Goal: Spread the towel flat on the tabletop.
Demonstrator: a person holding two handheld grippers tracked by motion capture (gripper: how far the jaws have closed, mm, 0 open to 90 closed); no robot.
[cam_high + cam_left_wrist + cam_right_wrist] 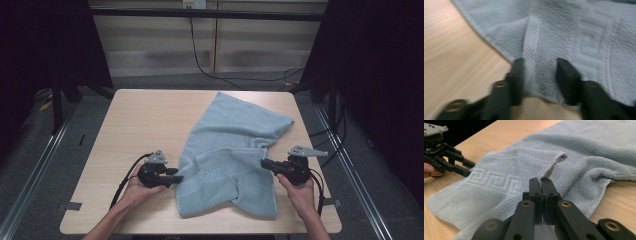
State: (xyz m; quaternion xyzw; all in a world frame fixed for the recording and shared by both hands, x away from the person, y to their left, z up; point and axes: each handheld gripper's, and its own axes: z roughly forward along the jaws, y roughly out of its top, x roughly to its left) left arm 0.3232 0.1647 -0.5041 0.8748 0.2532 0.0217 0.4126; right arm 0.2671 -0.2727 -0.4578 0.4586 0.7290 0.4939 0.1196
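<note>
Towel: light blue-grey terry towel (235, 155) with a woven key-pattern band, lying crumpled on the pale wooden surface (145, 120), running from about 12 o'clock of the surface centre down to about 5 o'clock, near the front edge.
Towel fold: lower part doubled over, key-pattern band facing up; one ridge of cloth rising toward the right side.
Left gripper: black two-finger gripper (172, 178) held in the left hand (137, 187), at about 7 o'clock of the surface centre, pointing toward 3 o'clock at the towel's left edge.
Left fingers: partly apart in the left gripper view, with the towel edge (540, 75) lying between them; pads not seen pressing on the cloth; picture blurred.
Right gripper: black two-finger gripper (264, 163) held in the right hand (297, 192), at about 4 o'clock of the surface centre, pointing toward 9 o'clock.
Right fingers: closed tightly together (535, 190), pinching a thin fold of the towel (574, 157) that goes up from between the tips.
Cables: black cable trailing from each gripper toward the front edge.
Seen from the right gripper view: left gripper (465, 167) at about 10 o'clock, tips at the band's far end.
</note>
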